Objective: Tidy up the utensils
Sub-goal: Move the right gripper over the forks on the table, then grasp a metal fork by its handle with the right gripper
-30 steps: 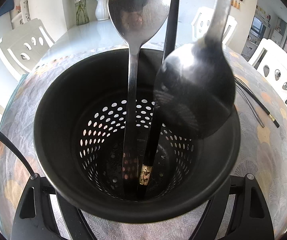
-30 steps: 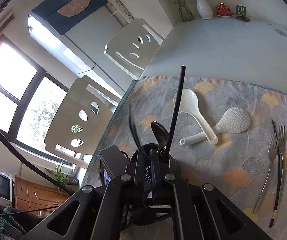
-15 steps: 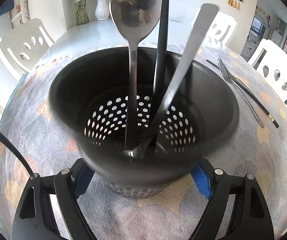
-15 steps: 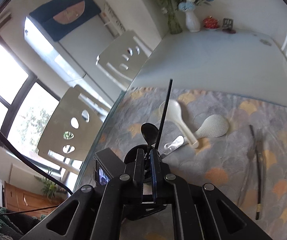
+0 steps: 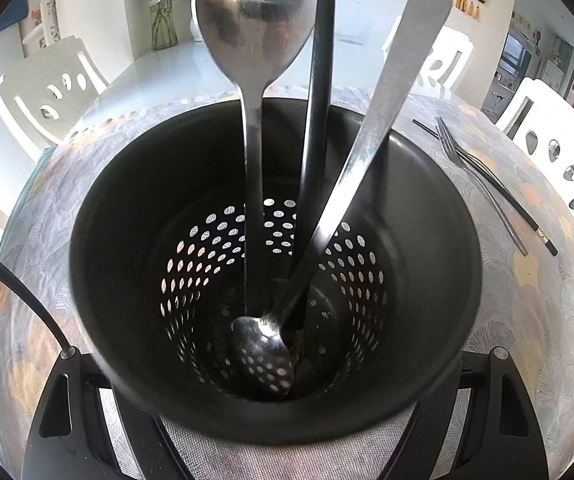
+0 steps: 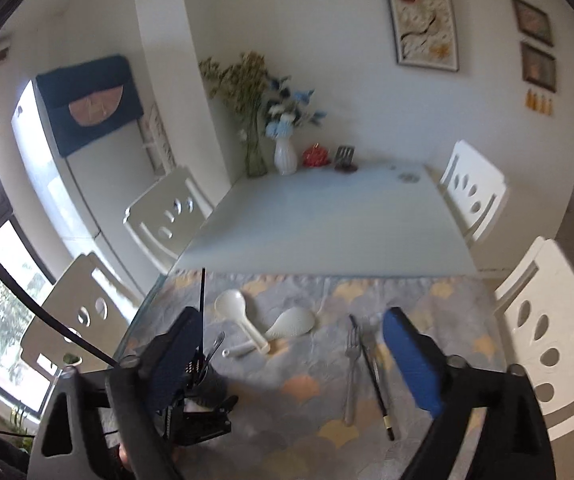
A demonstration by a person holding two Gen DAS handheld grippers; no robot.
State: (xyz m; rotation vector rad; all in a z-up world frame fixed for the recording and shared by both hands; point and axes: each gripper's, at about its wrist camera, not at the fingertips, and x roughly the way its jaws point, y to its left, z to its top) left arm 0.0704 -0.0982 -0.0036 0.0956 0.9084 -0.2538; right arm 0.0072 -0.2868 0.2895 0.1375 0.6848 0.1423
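Note:
In the left wrist view my left gripper (image 5: 283, 432) is shut on a black perforated utensil holder (image 5: 135, 280). In it stand a steel spoon with its bowl up (image 5: 255, 28), a black chopstick (image 5: 319, 80) and a second steel spoon with its handle up (image 5: 399, 80). In the right wrist view my right gripper (image 6: 295, 356) is open and empty above the mat. A steel fork (image 6: 351, 368) and a black chopstick (image 6: 375, 384) lie on the mat between its blue pads (image 6: 411, 364). Two white rice paddles (image 6: 239, 316) lie crossed farther left.
A patterned grey and orange mat (image 6: 311, 396) covers the near end of a white table (image 6: 327, 220). White chairs (image 6: 475, 192) stand on both sides. Vases with flowers (image 6: 285, 156) stand at the far edge. The fork and chopstick also show in the left wrist view (image 5: 483, 184).
The second spoon dropped into the holder and now stands handle up. My right gripper let go of it, opened, rose and swung right toward the fork and chopstick.

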